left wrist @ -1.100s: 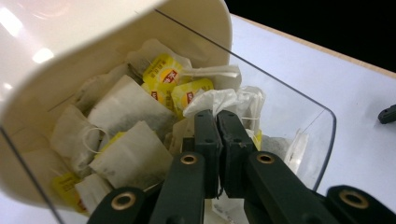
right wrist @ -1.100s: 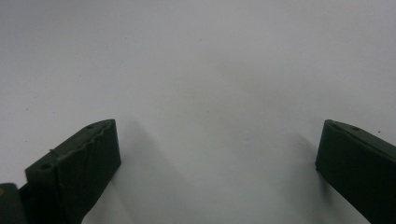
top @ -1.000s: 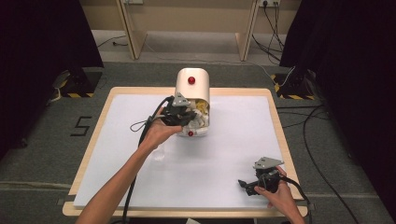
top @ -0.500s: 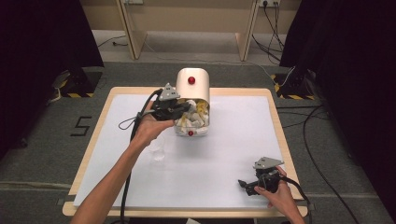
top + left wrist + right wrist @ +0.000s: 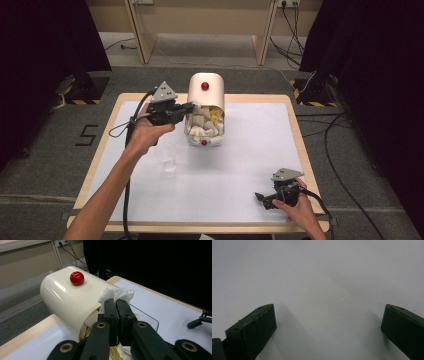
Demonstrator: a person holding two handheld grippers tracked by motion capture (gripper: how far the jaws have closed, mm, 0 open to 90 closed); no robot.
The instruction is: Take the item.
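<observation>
The wooden-edged desk with a white top (image 5: 250,165) spans the middle of the high view. Above its centre stands a cream bin with a rounded lid and red knob (image 5: 206,95), its open front stuffed with crumpled paper. A clear plastic cup (image 5: 166,159) sits left of centre. At the bin's upper left, the left gripper (image 5: 192,106) is clamped tight on a crumpled white tissue (image 5: 115,293), held just at the bin's mouth. In the lower right, the right gripper (image 5: 261,196) rests on the desk, jaws spread wide with nothing between them.
</observation>
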